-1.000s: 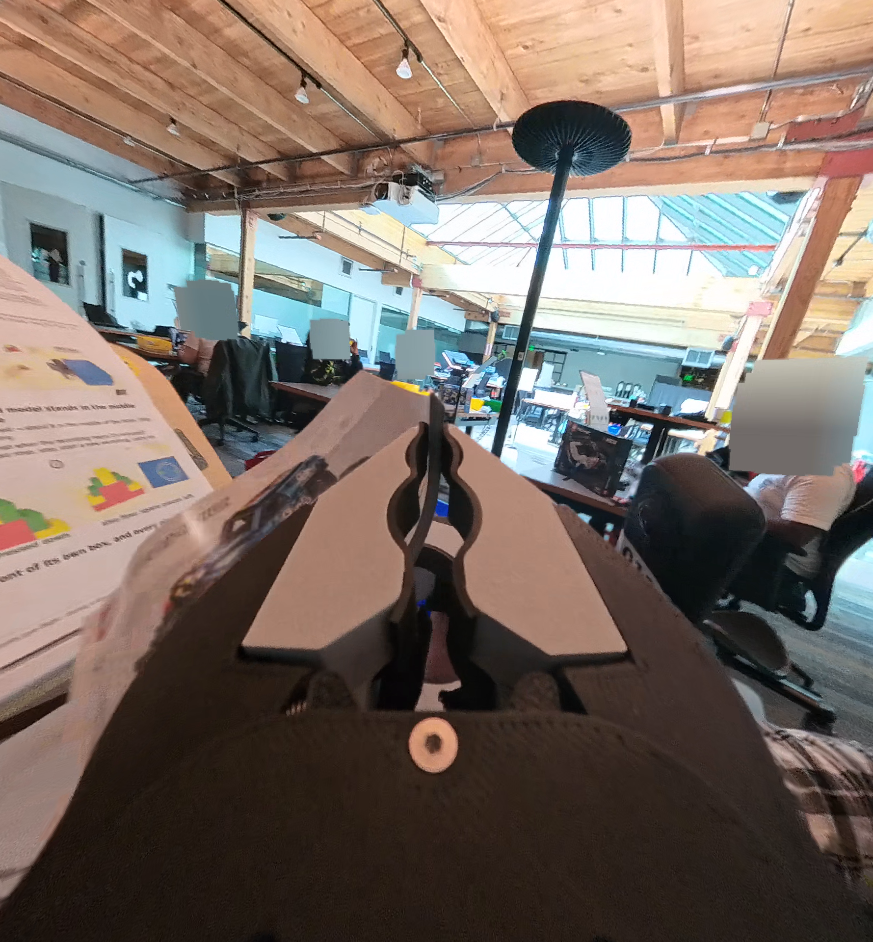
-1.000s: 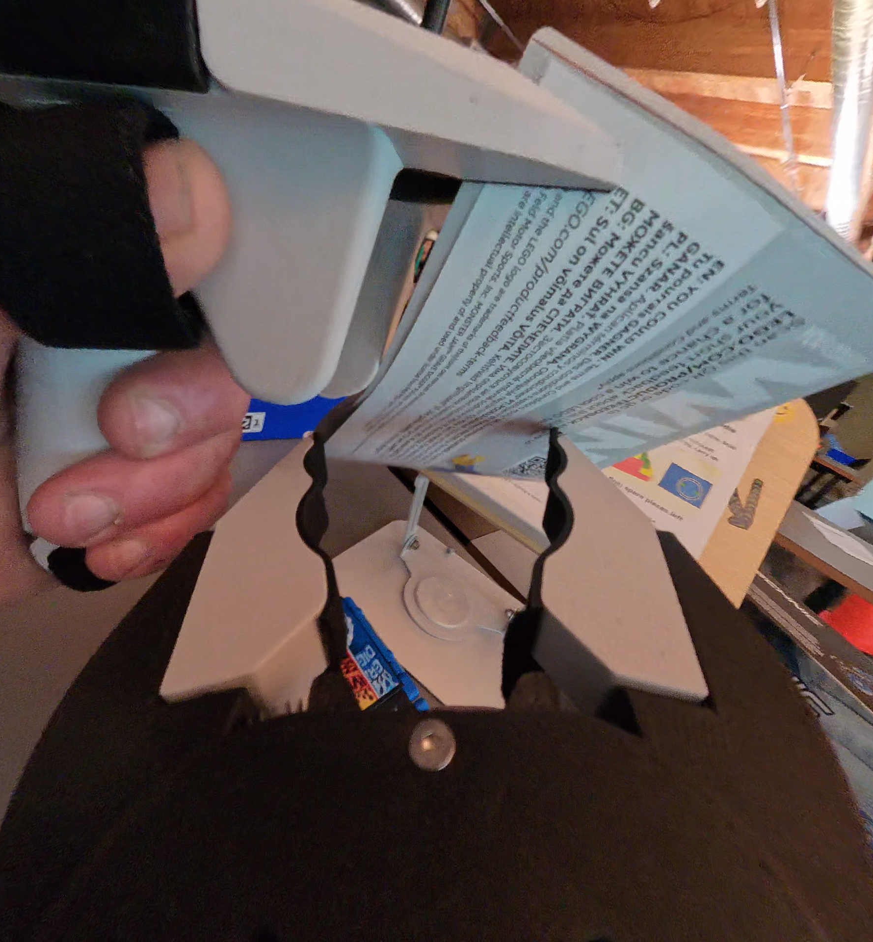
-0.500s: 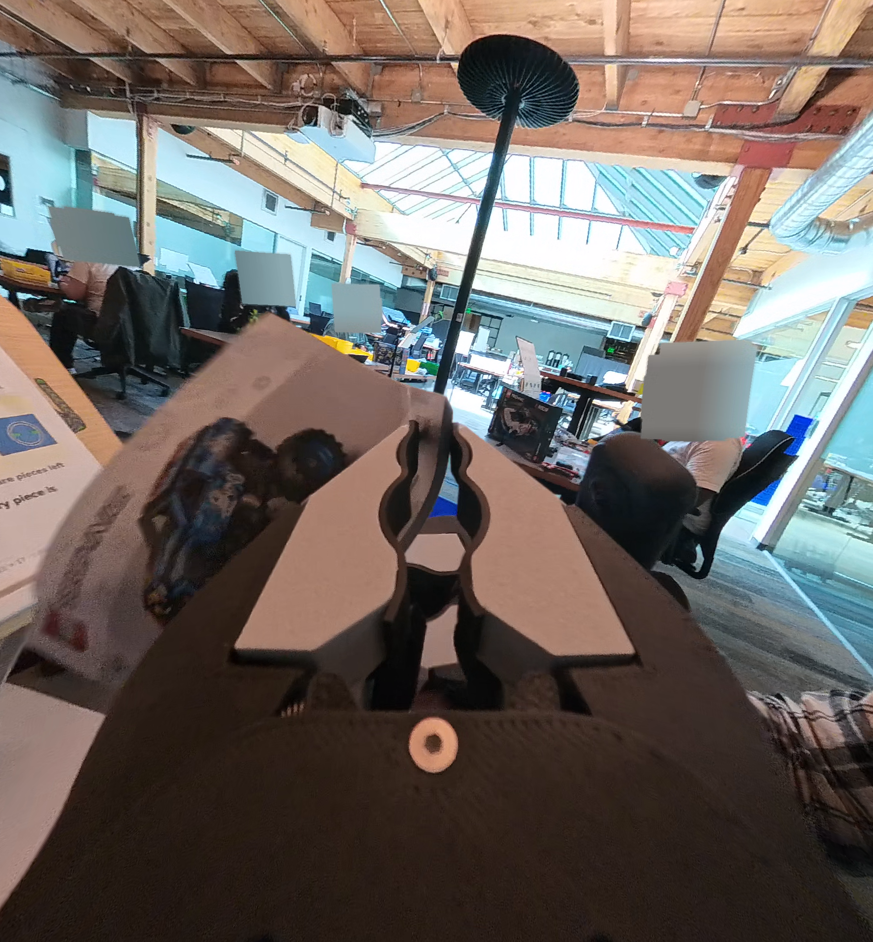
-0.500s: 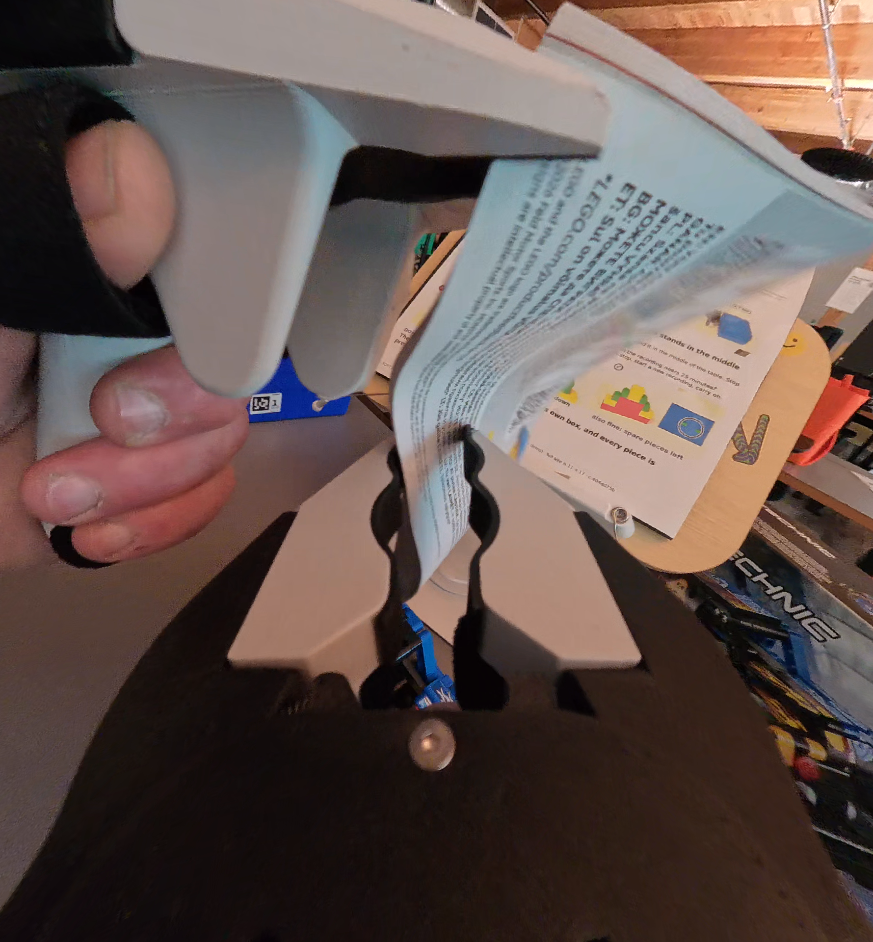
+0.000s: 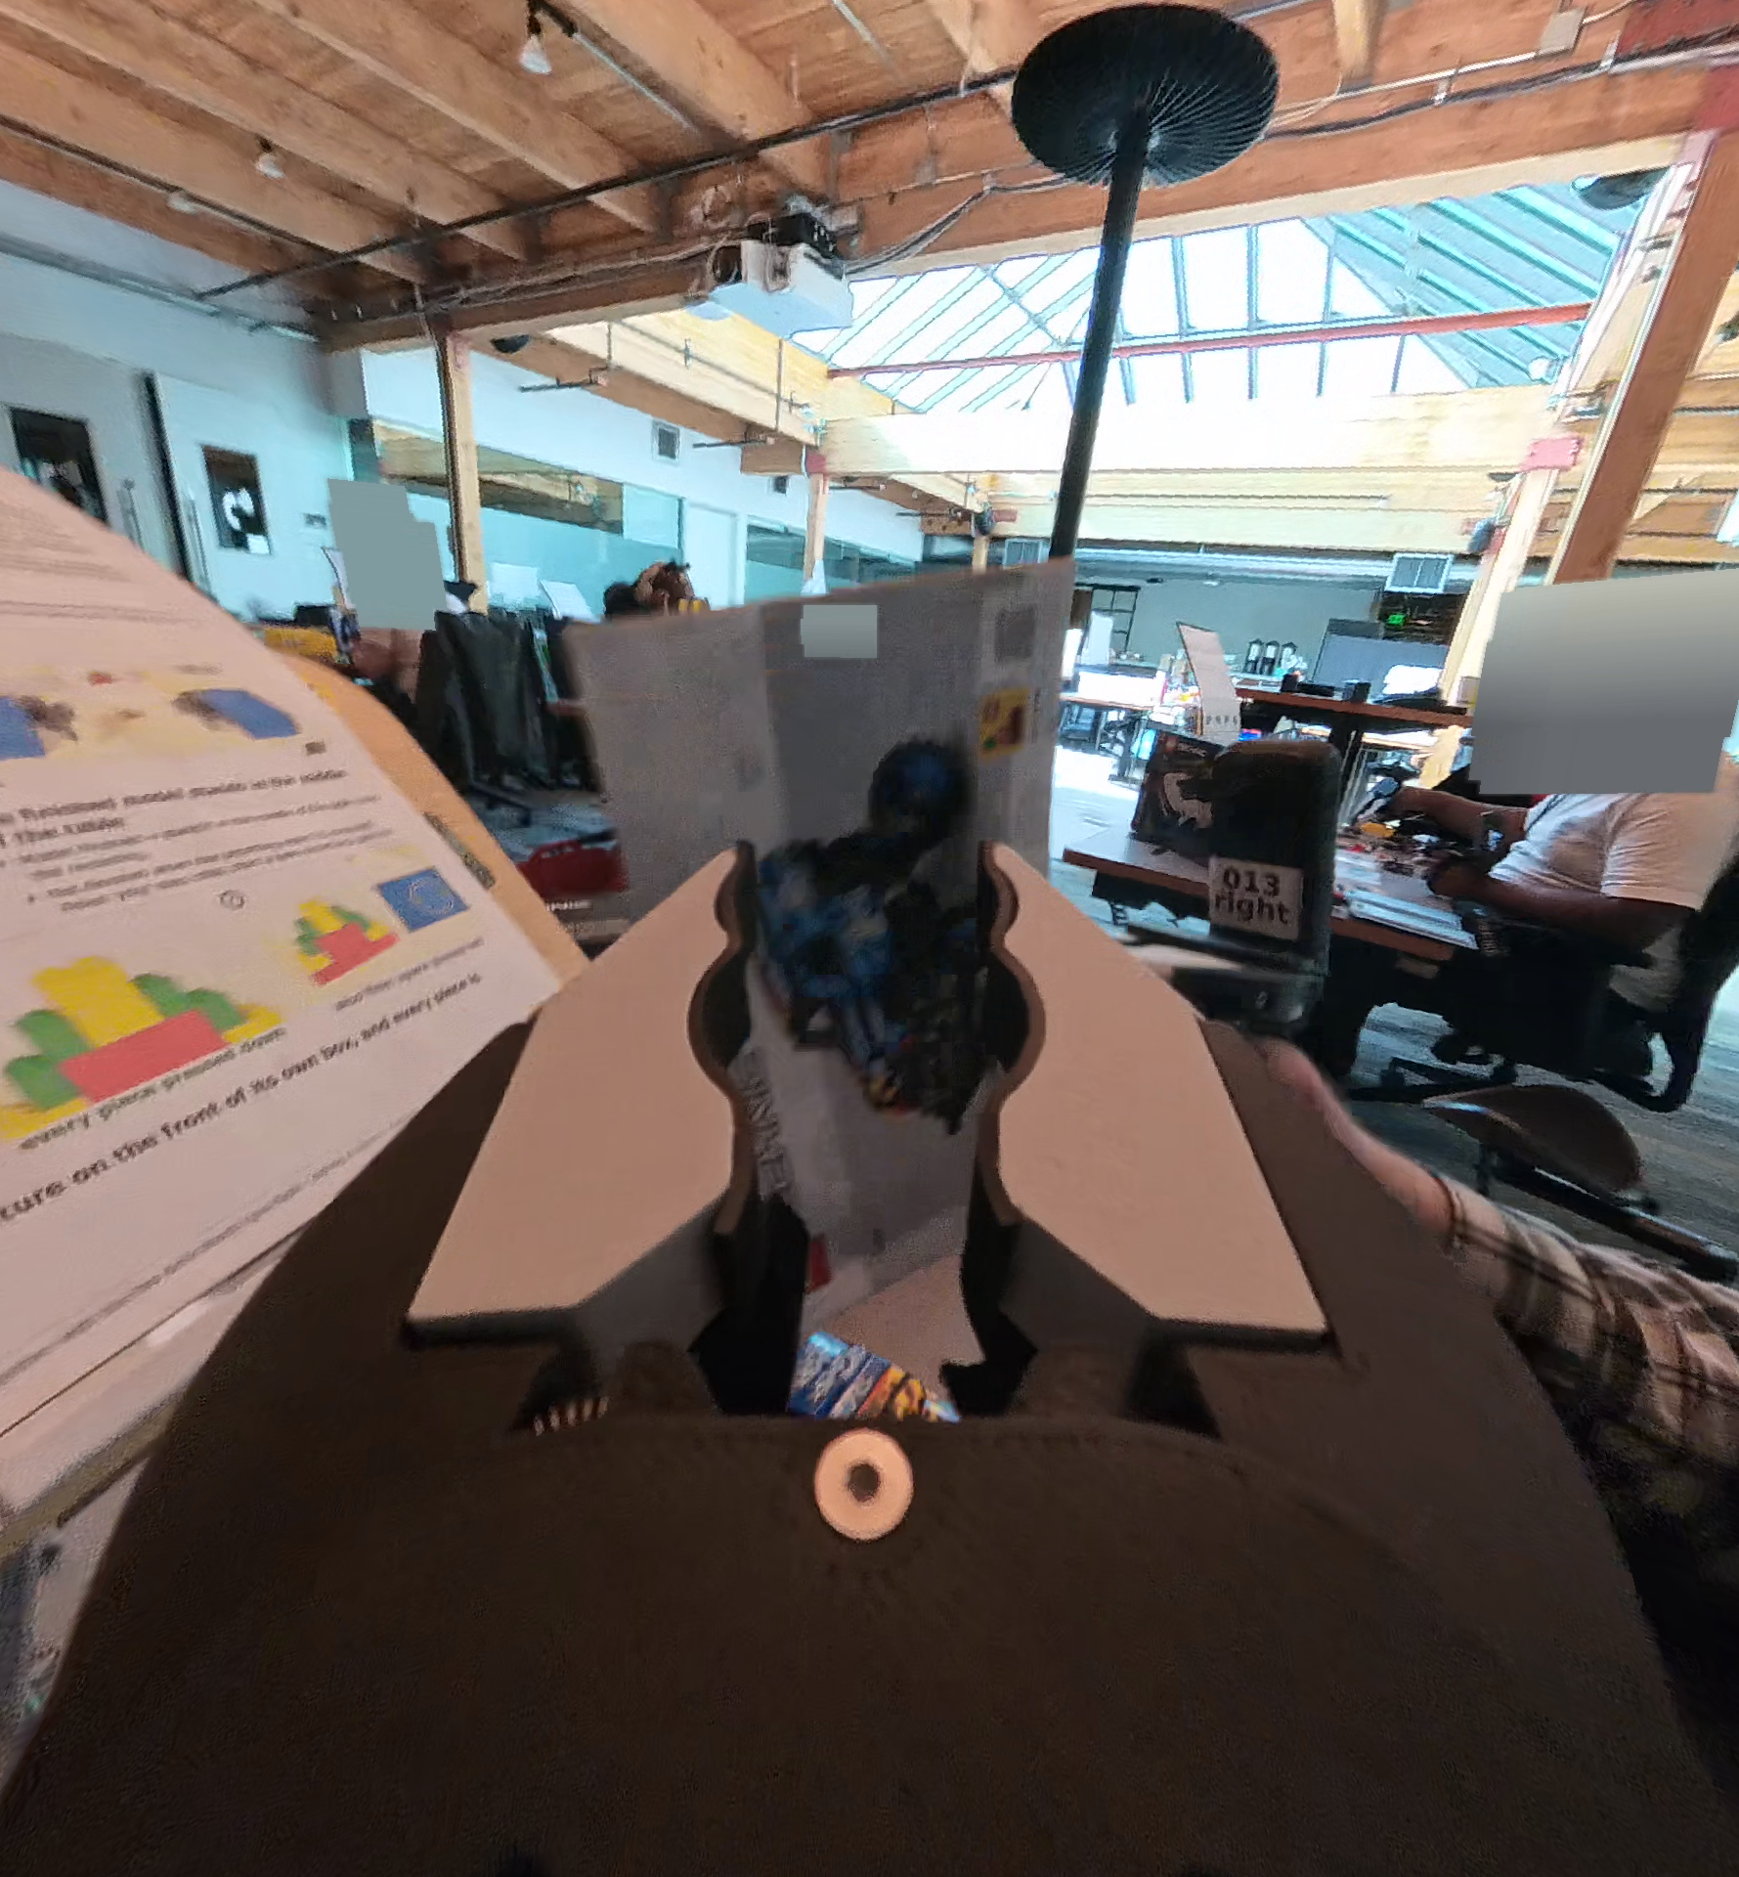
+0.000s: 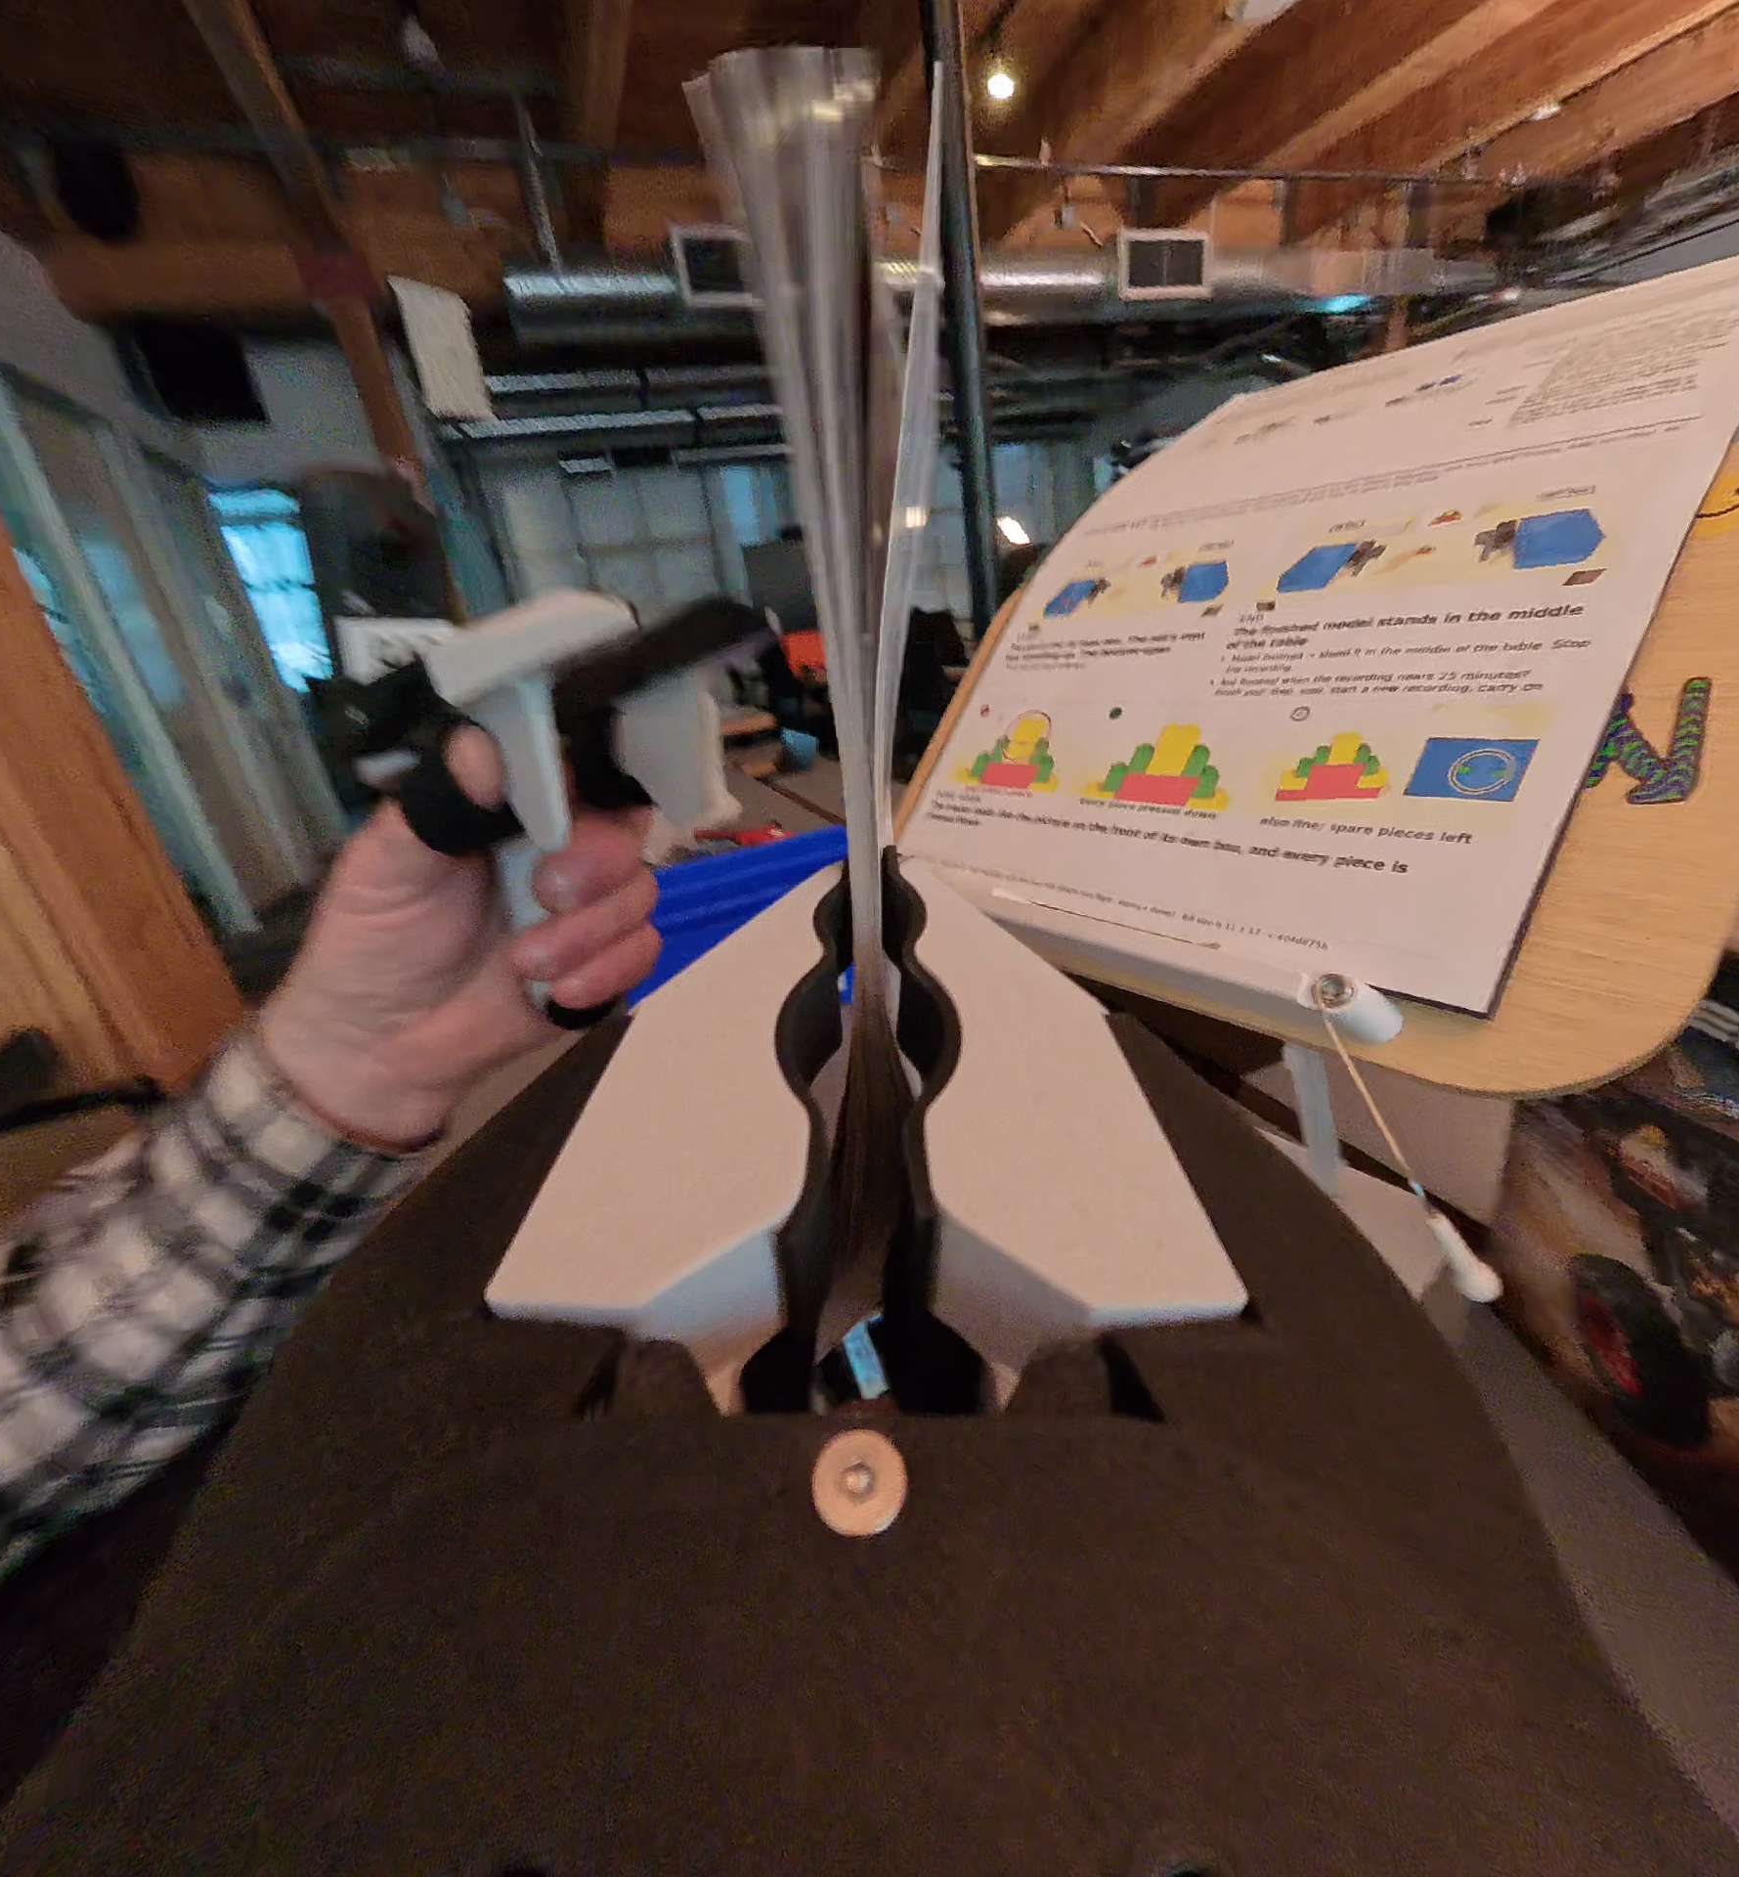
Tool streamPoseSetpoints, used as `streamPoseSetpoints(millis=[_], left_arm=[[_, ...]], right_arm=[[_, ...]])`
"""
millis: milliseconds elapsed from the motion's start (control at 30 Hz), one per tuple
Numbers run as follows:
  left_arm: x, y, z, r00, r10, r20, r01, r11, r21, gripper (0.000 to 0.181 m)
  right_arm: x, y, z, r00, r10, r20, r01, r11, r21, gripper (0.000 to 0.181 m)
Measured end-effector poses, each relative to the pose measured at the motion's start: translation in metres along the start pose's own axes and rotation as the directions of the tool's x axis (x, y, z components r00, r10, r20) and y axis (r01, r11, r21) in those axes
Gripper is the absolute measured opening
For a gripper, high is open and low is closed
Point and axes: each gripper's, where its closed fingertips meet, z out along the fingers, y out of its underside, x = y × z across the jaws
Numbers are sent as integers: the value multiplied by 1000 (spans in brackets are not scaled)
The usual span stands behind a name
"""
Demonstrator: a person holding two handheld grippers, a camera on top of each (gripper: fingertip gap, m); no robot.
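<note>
Right gripper (image 6: 870,894): fingers drawn nearly together and clamped on a thin booklet (image 6: 824,427), held edge-on and upright; its pages fan apart toward 12 o'clock, blurred at the top. Left gripper (image 5: 860,884): fingers spread wide with nothing between the pads; the booklet's cover (image 5: 824,772), grey with a dark blue vehicle picture, stands upright beyond the gap, apart from both fingers as far as can be told. The same left gripper (image 6: 581,701) shows at 9 o'clock in the right wrist view, off to the side of the booklet and not touching it, gripped by a hand (image 6: 438,945) in a black finger strap and a plaid sleeve (image 6: 124,1270). Instruction sheet (image 6: 1332,650): white, printed with coloured brick diagrams, clipped to a tilted wooden board (image 6: 1647,813) at 2 o'clock of the right gripper; the same sheet (image 5: 154,894) lies at 9 o'clock in the left wrist view. Toy boxes (image 6: 1657,1219): stacked below the board at 4 o'clock, printed with vehicles. Black pole with round disc top (image 5: 1144,91): rises at 12 o'clock behind the booklet. Seated person in a white shirt (image 5: 1596,874): at a far table at 3 o'clock, well apart. Ceiling: exposed wooden beams (image 5: 743,102).
</note>
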Motion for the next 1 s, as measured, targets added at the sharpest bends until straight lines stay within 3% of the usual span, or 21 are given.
streamPoseSetpoints(millis=[100, 167, 233, 333, 400, 433, 467, 500, 633, 767, 867, 1000], left_arm=[[-11, 29, 7, 991, -116, -68, 107, 987, -122, 64], [-5, 53, 15, 963, -221, -153, 189, 961, -201, 65], [10, 73, 22, 907, -327, -266, 254, 928, -274, 43], [19, 81, 28, 855, -388, -345, 309, 914, -263, 8], [16, 92, 30, 866, -382, -321, 292, 910, -295, 5], [16, 96, 30, 882, -355, -310, 260, 915, -308, 5], [17, 100, 31, 888, -344, -306, 242, 914, -326, 5], [18, 102, 31, 888, -345, -304, 240, 911, -335, 7], [10, 115, 37, 926, -305, -223, 208, 904, -374, 27], [2, 102, 33, 926, -311, -215, 236, 919, -315, 30], [-9, 99, 29, 923, -330, -199, 267, 919, -289, 24], [-20, 104, 29, 903, -386, -190, 329, 904, -274, 16]], right_arm=[[-3, -7, -12, 982, 138, 130, -142, 989, 27, 1], [-6, -9, -18, 959, 195, 204, -208, 977, 40, 2], [-4, -4, -20, 948, 230, 219, -240, 971, 20, 2], [6, 4, -20, 950, 253, 184, -259, 966, 5, 3], [13, 10, -19, 962, 237, 132, -236, 971, -27, 27], [14, 12, -19, 967, 225, 115, -222, 974, -35, 30], [16, 12, -21, 973, 210, 99, -207, 978, -38, 26], [17, 12, -22, 977, 194, 88, -190, 981, -47, 9], [17, 5, -33, 993, 111, 52, -106, 990, -91, 2], [40, -25, -73, 997, 57, -47, -63, 990, -123, 2], [84, -51, -122, 970, -26, -243, -10, 989, -145, 2], [149, -79, -191, 891, 0, -453, -48, 994, -96, 2]])
